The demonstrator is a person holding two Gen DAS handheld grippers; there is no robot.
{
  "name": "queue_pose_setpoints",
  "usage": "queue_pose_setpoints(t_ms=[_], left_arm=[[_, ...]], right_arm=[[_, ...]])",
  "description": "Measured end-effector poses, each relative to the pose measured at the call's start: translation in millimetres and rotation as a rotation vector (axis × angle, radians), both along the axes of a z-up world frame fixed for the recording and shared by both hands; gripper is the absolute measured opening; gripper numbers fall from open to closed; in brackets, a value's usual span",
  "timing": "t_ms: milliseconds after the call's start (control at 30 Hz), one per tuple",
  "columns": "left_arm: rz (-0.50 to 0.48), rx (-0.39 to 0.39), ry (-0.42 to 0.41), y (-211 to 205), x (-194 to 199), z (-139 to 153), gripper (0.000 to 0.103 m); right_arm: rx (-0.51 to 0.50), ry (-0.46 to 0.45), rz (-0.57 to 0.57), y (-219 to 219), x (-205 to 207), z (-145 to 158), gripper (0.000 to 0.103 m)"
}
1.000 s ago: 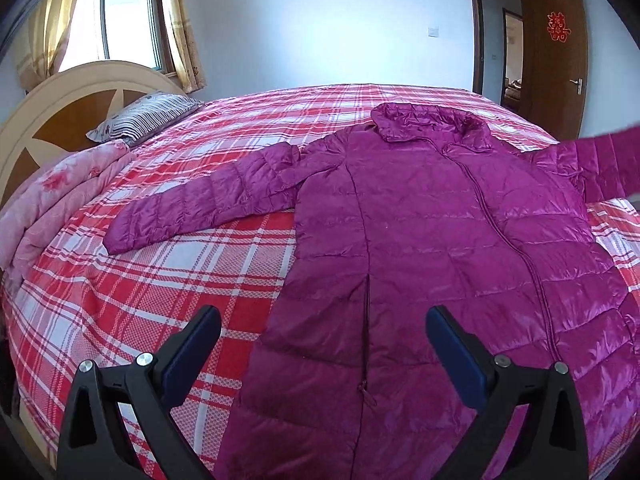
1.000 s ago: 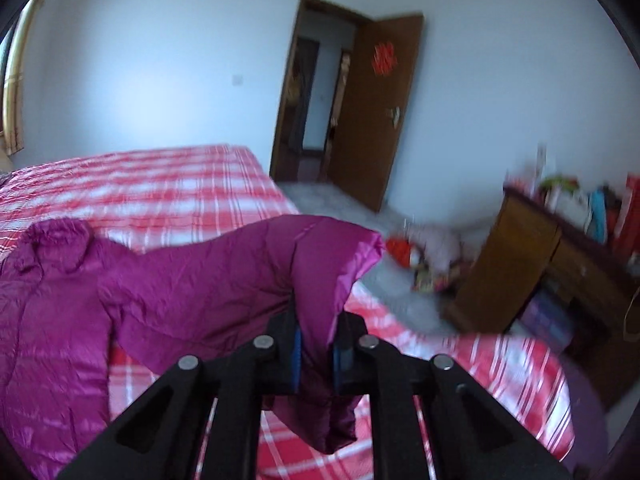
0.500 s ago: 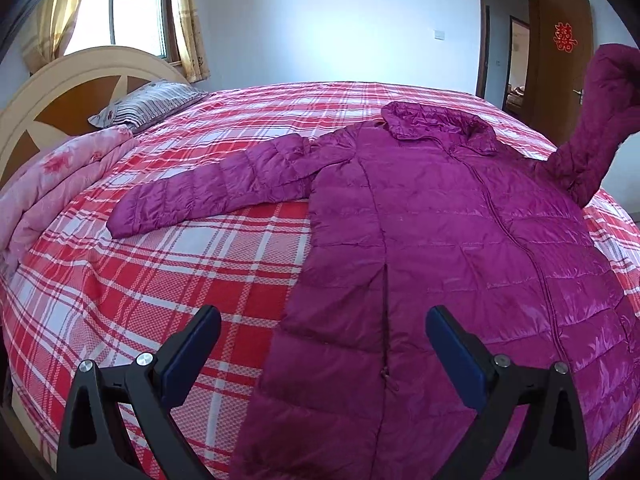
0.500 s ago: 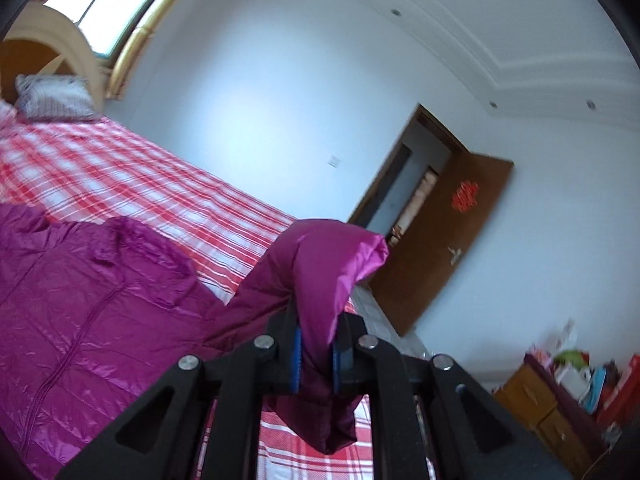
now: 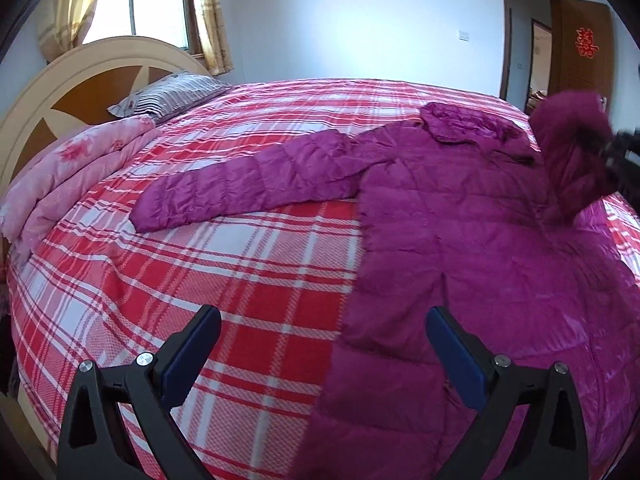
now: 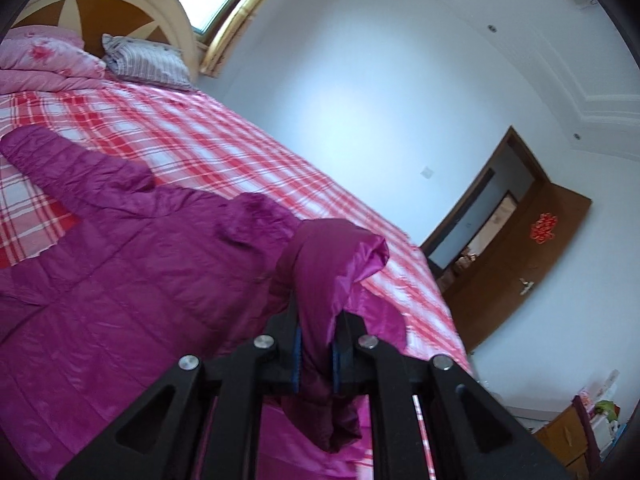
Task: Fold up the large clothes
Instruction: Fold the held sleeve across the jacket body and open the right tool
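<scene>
A long magenta puffer coat (image 5: 460,220) lies face up on the bed, hood (image 5: 464,120) at the far end. Its left sleeve (image 5: 248,188) stretches flat toward the pillows. My right gripper (image 6: 316,356) is shut on the cuff of the other sleeve (image 6: 332,264) and holds it lifted above the coat's body (image 6: 120,280); that raised sleeve also shows in the left wrist view (image 5: 572,152). My left gripper (image 5: 322,348) is open and empty, hovering above the coat's lower left edge.
The bed has a red and white plaid cover (image 5: 224,280). A pink quilt (image 5: 76,176), a striped pillow (image 5: 172,92) and a round headboard (image 5: 80,80) are at the left. An open brown door (image 6: 516,272) and a wooden cabinet (image 6: 572,440) stand beyond the bed.
My right gripper has carried the sleeve up and inward over the coat, swinging toward the headboard. My left gripper has shifted left along the coat's hem, still open.
</scene>
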State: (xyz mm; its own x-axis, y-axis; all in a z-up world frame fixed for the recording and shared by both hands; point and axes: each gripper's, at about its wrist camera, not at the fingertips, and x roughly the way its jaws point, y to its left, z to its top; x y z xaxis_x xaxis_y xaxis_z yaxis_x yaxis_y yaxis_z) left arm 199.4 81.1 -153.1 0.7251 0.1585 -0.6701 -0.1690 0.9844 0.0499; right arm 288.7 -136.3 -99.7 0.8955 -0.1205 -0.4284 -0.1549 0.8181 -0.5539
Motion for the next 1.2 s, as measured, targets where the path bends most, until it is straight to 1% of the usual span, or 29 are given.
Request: queue_pose_setpoints(t_ms=[167, 300, 467, 533, 567, 600, 633, 667, 700, 800, 867, 900, 933, 1000, 1033, 1067, 1100, 1133, 1200], left_arm=[[0.013, 0.008, 0.014, 6.4, 8.0, -1.1, 0.102], [0.008, 0.024, 0.017, 3.4, 12.9, -1.9, 0.102], [-0.006, 0.044, 0.017, -4.0, 21.3, 3.2, 0.102], [-0.015, 0.06, 0.009, -8.5, 23.7, 8.8, 0.102], [-0.021, 0.069, 0.001, -11.0, 25.0, 12.6, 0.102], [-0.026, 0.079, -0.008, -13.6, 26.3, 17.1, 0.102], [-0.03, 0.088, -0.019, -15.9, 27.6, 22.1, 0.102], [-0.033, 0.093, -0.027, -17.6, 28.7, 26.1, 0.102], [-0.036, 0.095, -0.037, -19.3, 30.1, 30.5, 0.102], [-0.067, 0.11, -0.069, -33.6, 39.6, 45.1, 0.102], [-0.096, 0.133, -0.087, -47.6, 46.4, 52.1, 0.102], [-0.117, 0.148, -0.103, -58.2, 50.0, 56.4, 0.102], [-0.136, 0.159, -0.119, -67.7, 53.4, 59.8, 0.102], [-0.193, 0.166, -0.147, -91.4, 63.6, 65.7, 0.102], [-0.224, 0.162, -0.146, -101.9, 70.6, 65.9, 0.102], [-0.242, 0.165, -0.146, -113.2, 79.0, 64.5, 0.102], [-0.245, 0.182, -0.156, -124.4, 87.7, 61.4, 0.102], [-0.256, 0.199, -0.156, -134.9, 97.6, 56.3, 0.102], [-0.274, 0.232, -0.131, -150.9, 118.2, 42.7, 0.102]], right_arm=[[0.016, 0.064, 0.037, 23.2, -2.5, -29.5, 0.013], [0.034, 0.12, 0.041, 30.1, 4.9, -50.9, 0.013], [0.103, 0.188, 0.045, 37.7, 15.7, -72.2, 0.014], [0.116, 0.203, 0.06, 41.7, 17.6, -76.4, 0.021], [0.133, 0.22, 0.079, 43.5, 18.7, -77.1, 0.032], [0.155, 0.239, 0.102, 44.2, 19.2, -75.9, 0.058], [0.187, 0.257, 0.128, 43.5, 17.3, -72.7, 0.065], [0.243, 0.261, 0.166, 41.3, 12.5, -65.8, 0.067], [0.28, 0.251, 0.185, 38.2, 7.1, -58.1, 0.067], [0.359, 0.213, 0.196, 15.8, -8.6, -30.4, 0.067], [0.427, 0.183, 0.175, -13.8, -14.8, -10.7, 0.067], [0.456, 0.169, 0.156, -28.7, -15.0, -3.2, 0.065], [0.497, 0.149, 0.116, -52.2, -13.9, 5.4, 0.063], [0.536, 0.121, 0.027, -86.2, -9.0, 14.5, 0.057], [0.537, 0.102, -0.049, -108.2, -3.1, 16.7, 0.055], [0.534, 0.09, -0.103, -121.1, 3.0, 18.6, 0.05], [0.54, 0.081, -0.158, -139.3, 9.8, 17.3, 0.046], [0.547, 0.078, -0.192, -151.3, 15.7, 14.5, 0.046], [0.552, 0.079, -0.251, -171.6, 29.2, 7.7, 0.046]])
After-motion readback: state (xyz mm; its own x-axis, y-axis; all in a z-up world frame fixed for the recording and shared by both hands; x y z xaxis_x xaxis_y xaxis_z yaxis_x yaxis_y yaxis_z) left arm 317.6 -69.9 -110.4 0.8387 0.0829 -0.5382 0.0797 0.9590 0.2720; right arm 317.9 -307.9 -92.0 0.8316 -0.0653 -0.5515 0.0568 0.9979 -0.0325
